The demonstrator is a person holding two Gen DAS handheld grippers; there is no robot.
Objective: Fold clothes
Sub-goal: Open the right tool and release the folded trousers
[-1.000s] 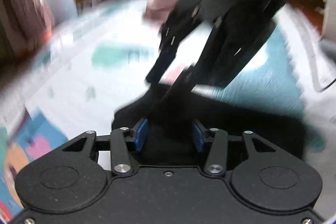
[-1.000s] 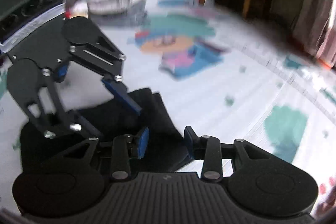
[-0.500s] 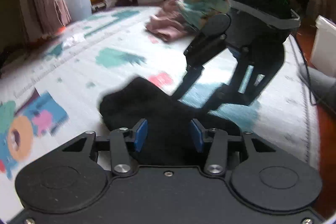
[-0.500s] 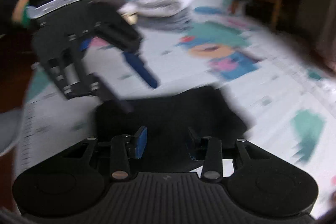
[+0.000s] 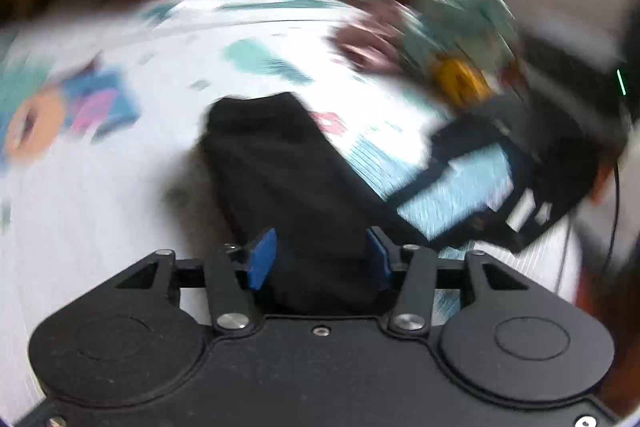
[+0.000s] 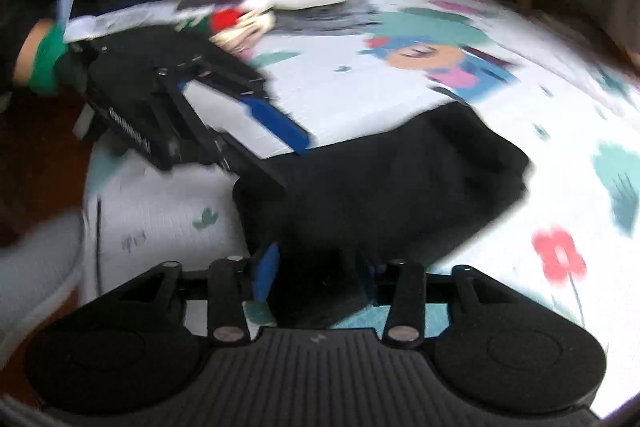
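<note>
Shifted since the earlier frame: black garment [image 5: 288, 167], now a narrower bundle at frame centre on the play mat [image 5: 100, 207]. Left hand-held gripper [image 5: 318, 259] and right hand-held gripper [image 6: 316, 271]: jaws parted astride cloth, grip uncertain. Advice: square edges before pressing flat

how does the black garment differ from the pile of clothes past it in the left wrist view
The black garment is one plain dark piece; the pile of clothes mixes pink, teal and yellow. The black garment lies fairly flat on the mat and runs between the left claw fingers; the pile of clothes is heaped, away from that claw. Both rest on the same printed mat.
</note>
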